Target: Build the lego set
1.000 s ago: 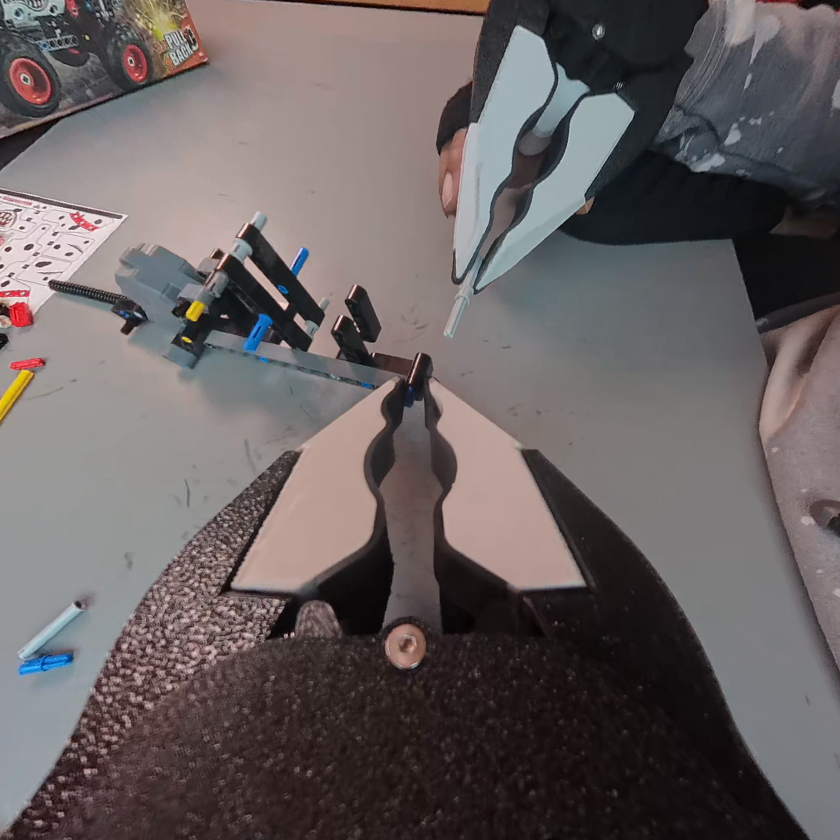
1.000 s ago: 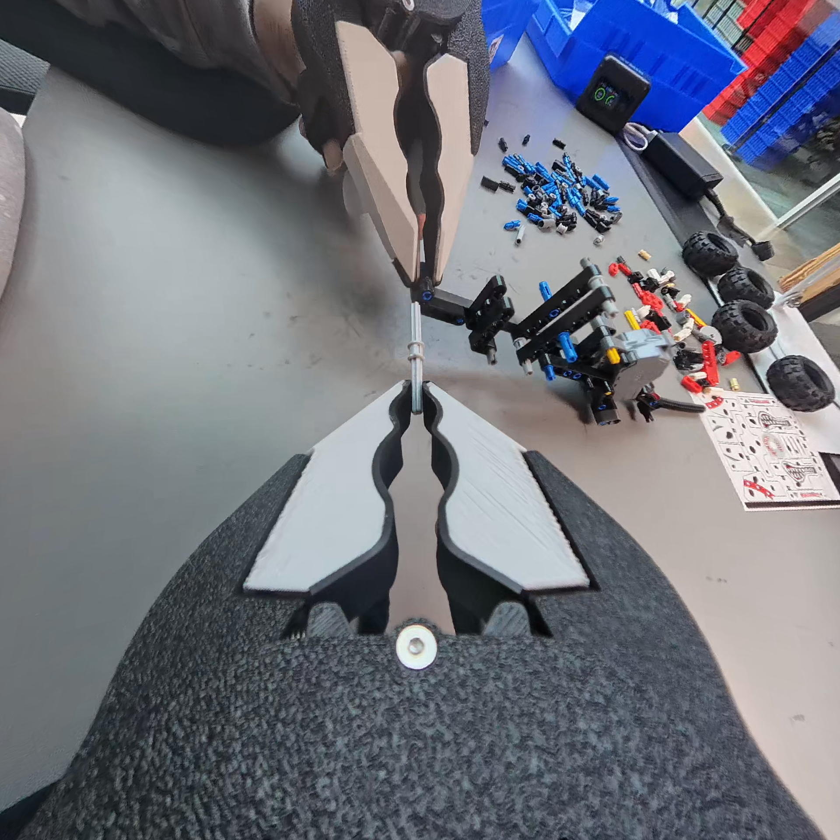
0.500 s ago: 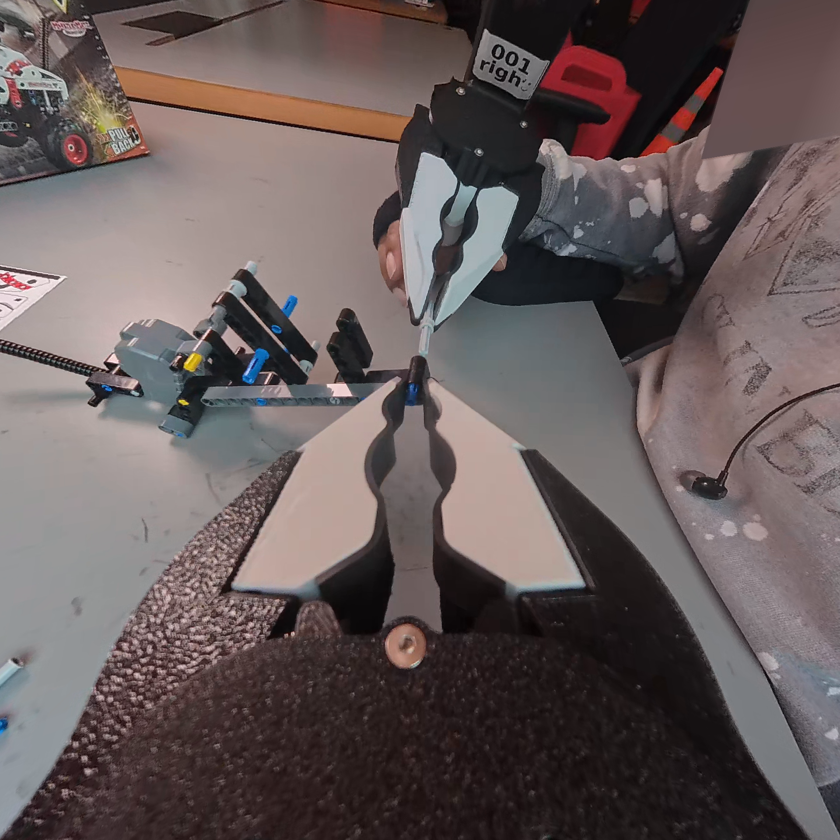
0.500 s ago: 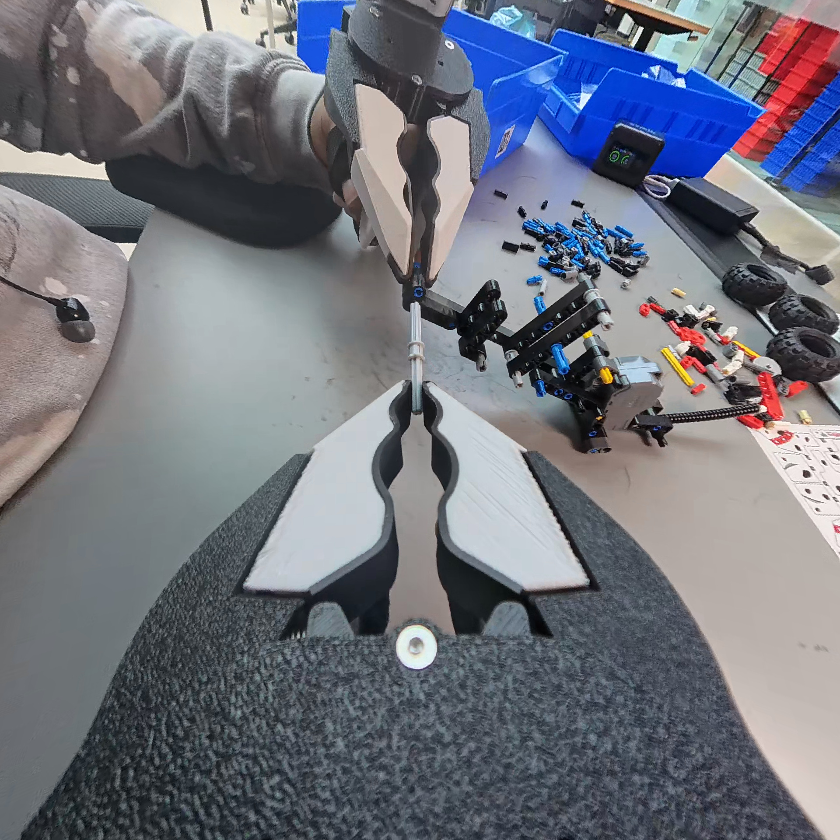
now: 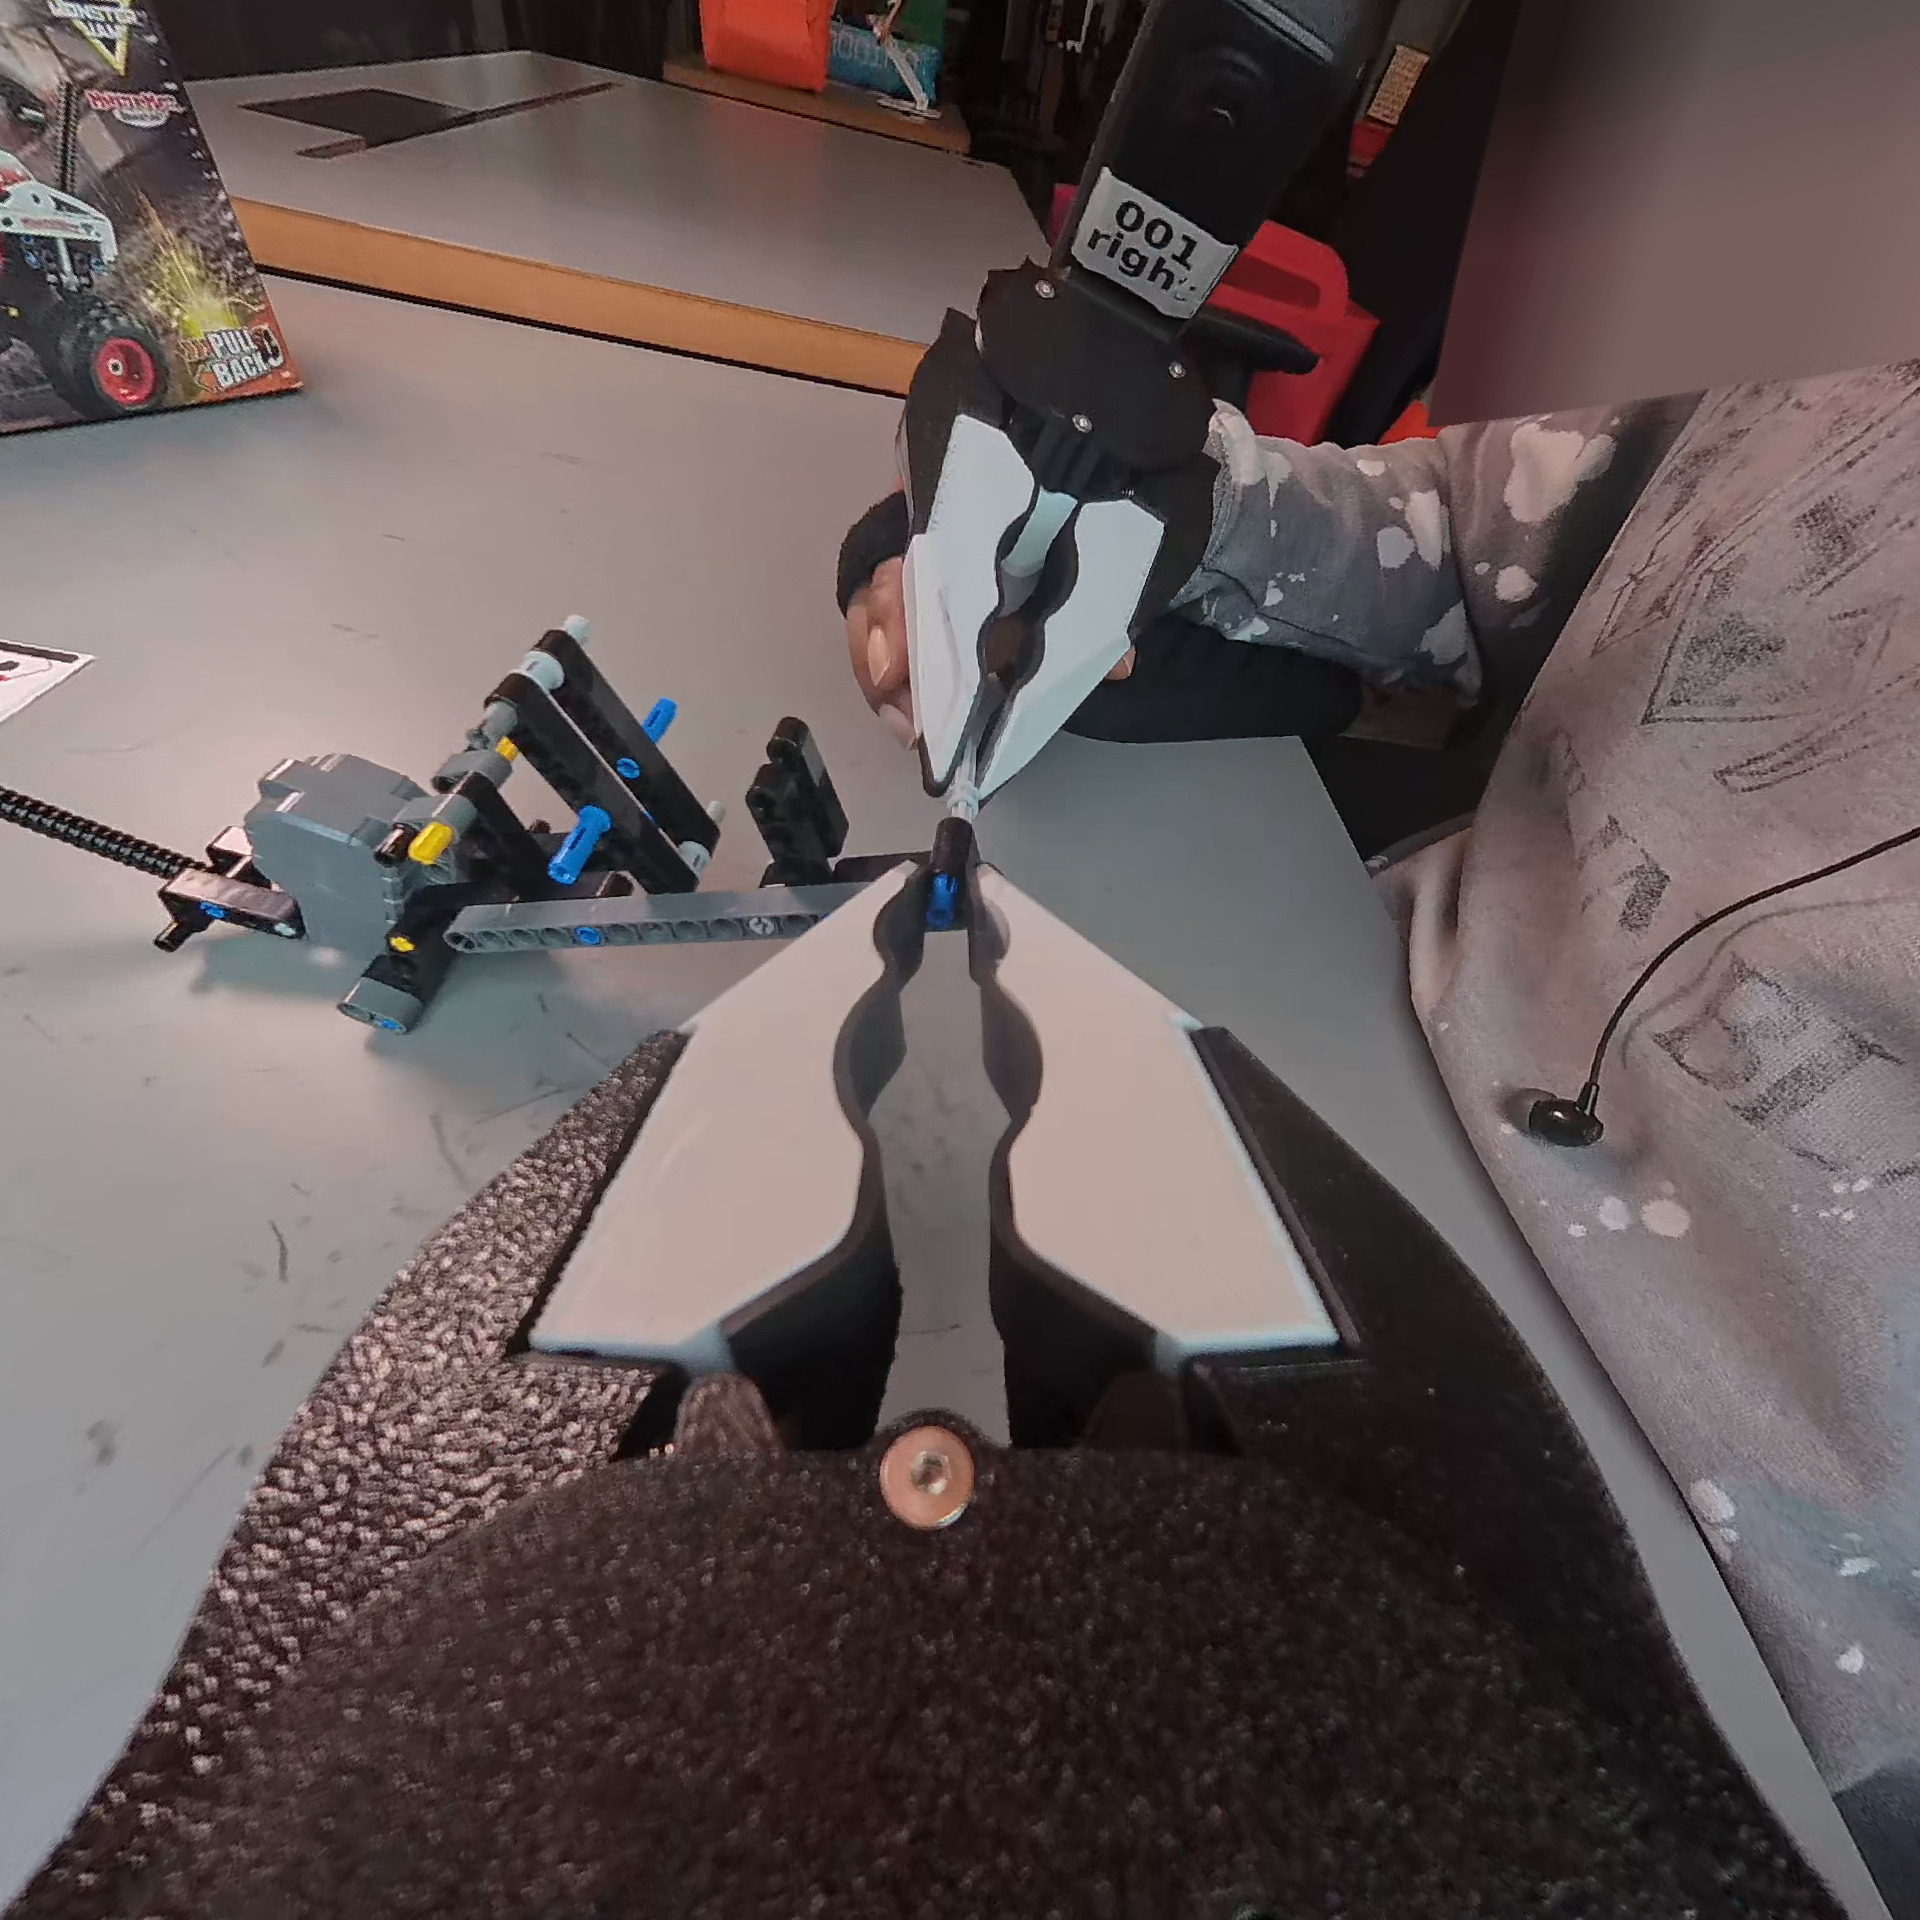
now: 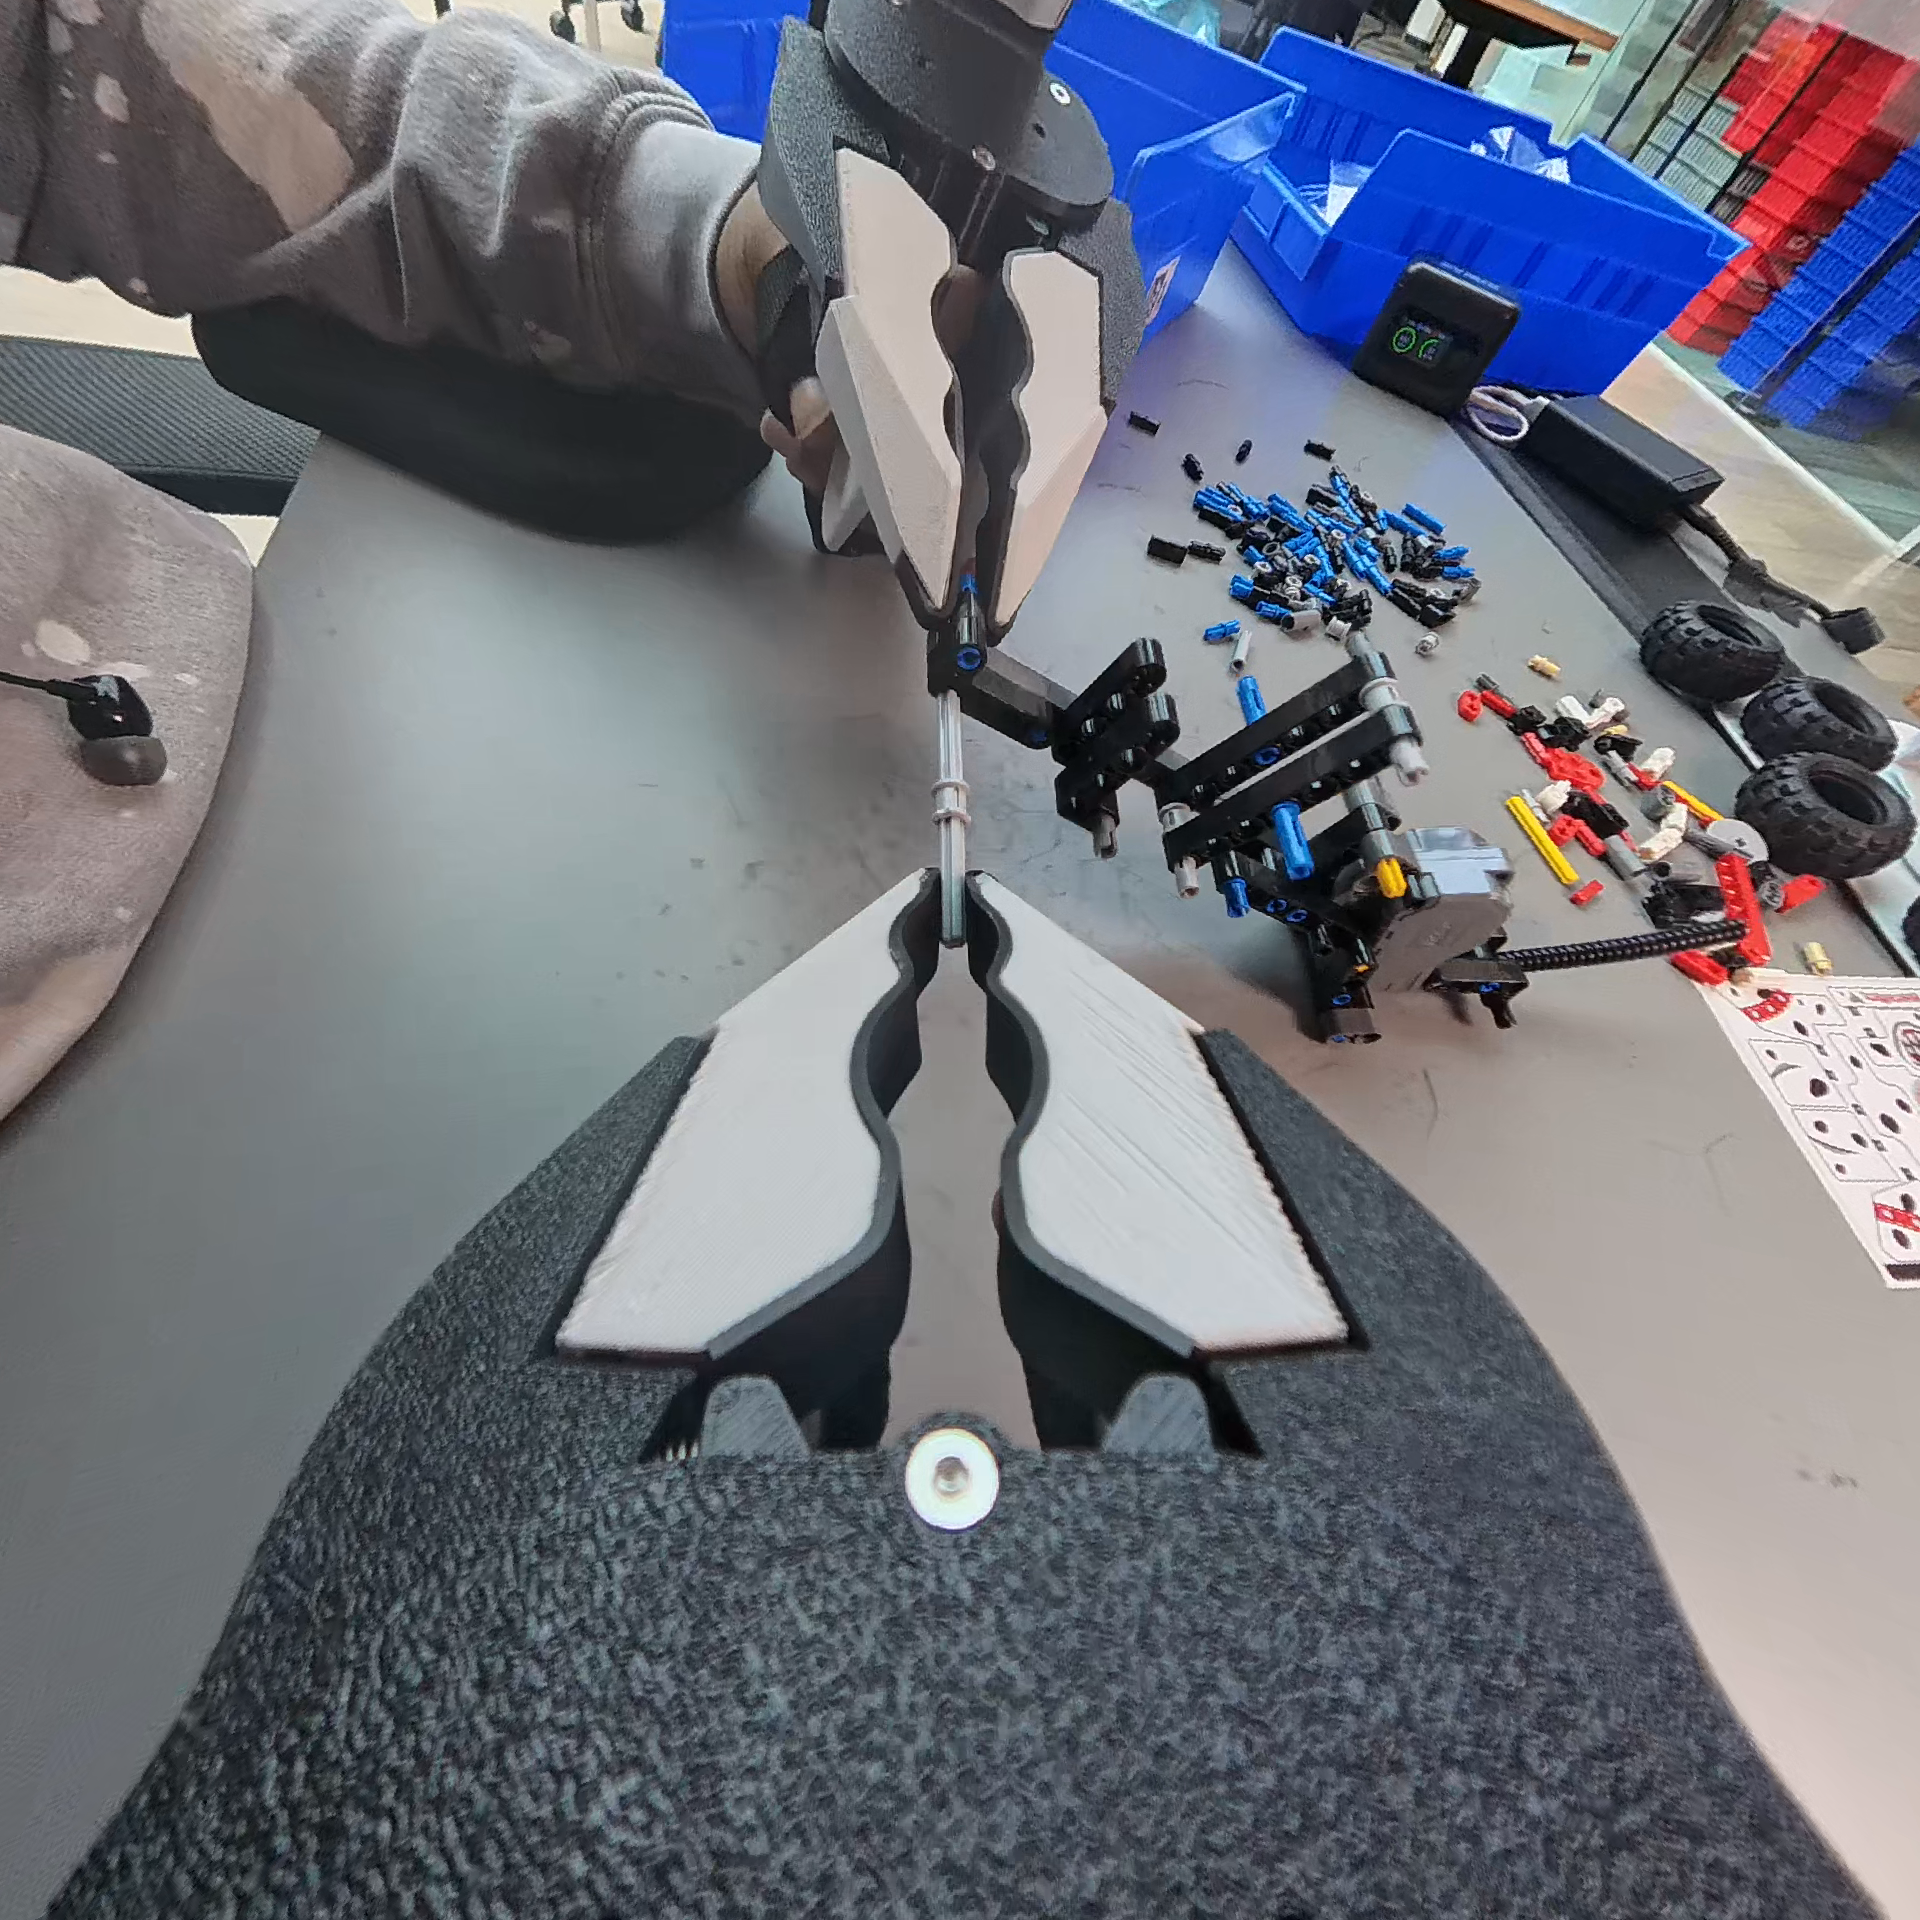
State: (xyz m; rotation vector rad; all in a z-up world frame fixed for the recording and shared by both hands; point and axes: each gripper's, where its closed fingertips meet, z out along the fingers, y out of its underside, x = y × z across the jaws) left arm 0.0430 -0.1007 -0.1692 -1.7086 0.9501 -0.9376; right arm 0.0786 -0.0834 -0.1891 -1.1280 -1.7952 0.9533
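Gripping the end connector of the lego assembly [image 5: 540,831], left gripper [image 5: 943,896] has its fingers closed narrow on the black piece with a blue pin. Right gripper [image 6: 954,914] pinches a thin grey axle [image 6: 950,800], fingers nearly together; axle's far end meets the black connector held by the other tool.

Left wrist view: assembly lies on the grey worktop [image 5: 520,499] at 9–10 o'clock from the left fingertips, its long grey beam running toward them. Right gripper [image 5: 961,795] comes down from 12 o'clock, only a short stub of axle [image 5: 964,805] showing under its tips. Set box [image 5: 94,208] stands at 10 o'clock at the far edge. Black flexible hose [image 5: 83,831] trails off the assembly at 9 o'clock.

Right wrist view only:
- axle's full length, with a small collar midway
- left gripper [image 6: 971,613] at 12 o'clock; assembly [image 6: 1299,810] extending toward 3 o'clock
- pile of blue and black pins [image 6: 1340,551] at 1 o'clock
- red, white and yellow loose parts [image 6: 1600,790] at 3 o'clock
- black tyres [image 6: 1818,727] beyond them
- sticker sheet [image 6: 1849,1101] at the right edge
- blue bins [image 6: 1455,218] at the far side

Cannot tell how deep the axle sits in the connector
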